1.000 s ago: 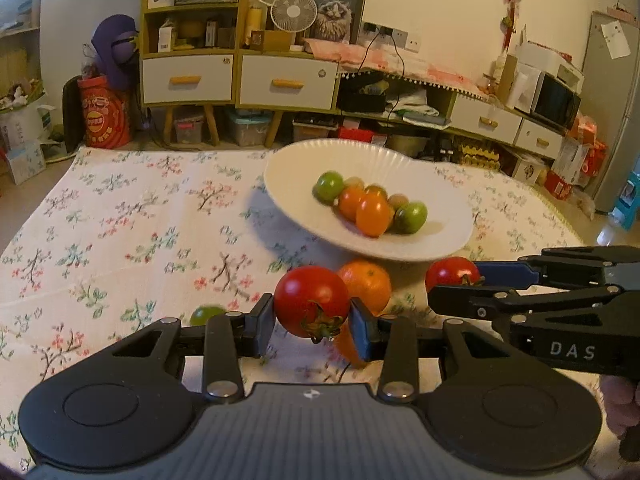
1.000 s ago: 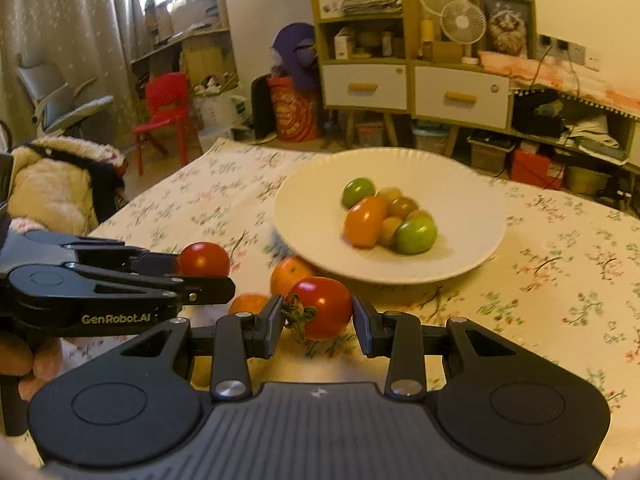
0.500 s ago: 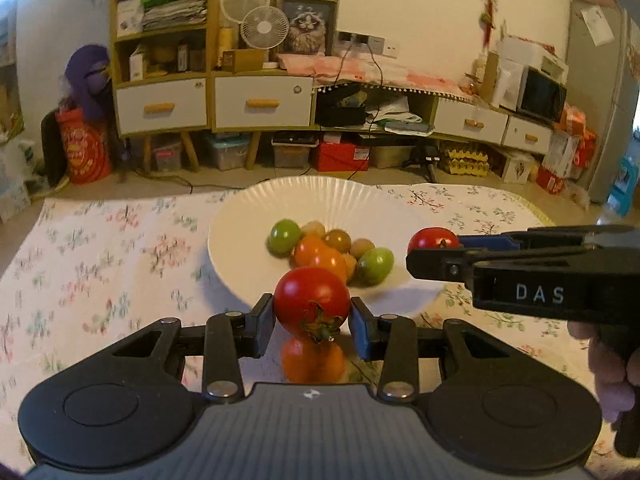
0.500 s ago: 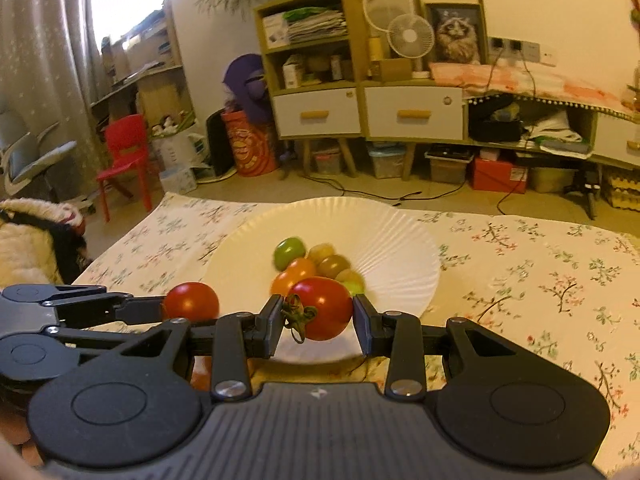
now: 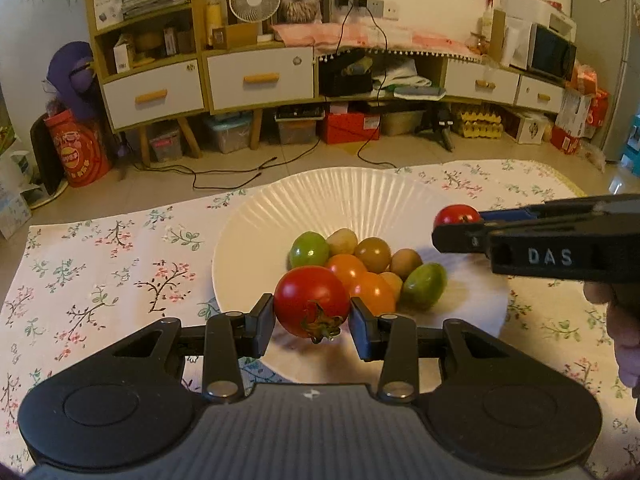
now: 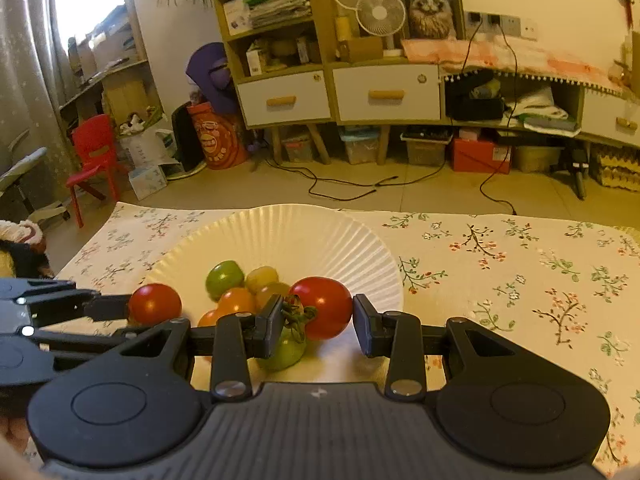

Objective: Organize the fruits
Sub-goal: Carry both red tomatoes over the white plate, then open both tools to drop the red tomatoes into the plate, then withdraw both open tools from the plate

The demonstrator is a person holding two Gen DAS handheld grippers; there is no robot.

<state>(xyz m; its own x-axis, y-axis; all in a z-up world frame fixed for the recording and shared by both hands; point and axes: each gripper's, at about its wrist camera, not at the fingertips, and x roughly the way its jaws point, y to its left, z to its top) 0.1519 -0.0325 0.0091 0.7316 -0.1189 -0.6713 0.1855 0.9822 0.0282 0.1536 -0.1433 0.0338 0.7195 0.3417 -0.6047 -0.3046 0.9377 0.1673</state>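
My left gripper (image 5: 312, 320) is shut on a red tomato (image 5: 311, 299), held over the near rim of a white paper plate (image 5: 352, 196). A pile of small green, orange and yellowish tomatoes (image 5: 360, 268) lies in the plate. My right gripper (image 6: 314, 320) is shut on a second red tomato (image 6: 324, 306), stem to the left, also above the plate (image 6: 304, 236) and its pile (image 6: 240, 284). Each gripper shows in the other's view: the right one (image 5: 456, 220) at the plate's right side, the left one (image 6: 154, 306) at its left side.
The plate rests on a floral tablecloth (image 5: 104, 264) (image 6: 520, 264) spread low, with tiled floor beyond it. Cabinets with drawers (image 5: 256, 76), cables and boxes line the far wall. A red chair (image 6: 96, 152) stands at the left. A hand (image 5: 624, 320) holds the right gripper.
Both grippers have travelled forward with their tomatoes, from above the cloth before the plate to above the plate itself. The loose orange fruits on the cloth have dropped out of view.
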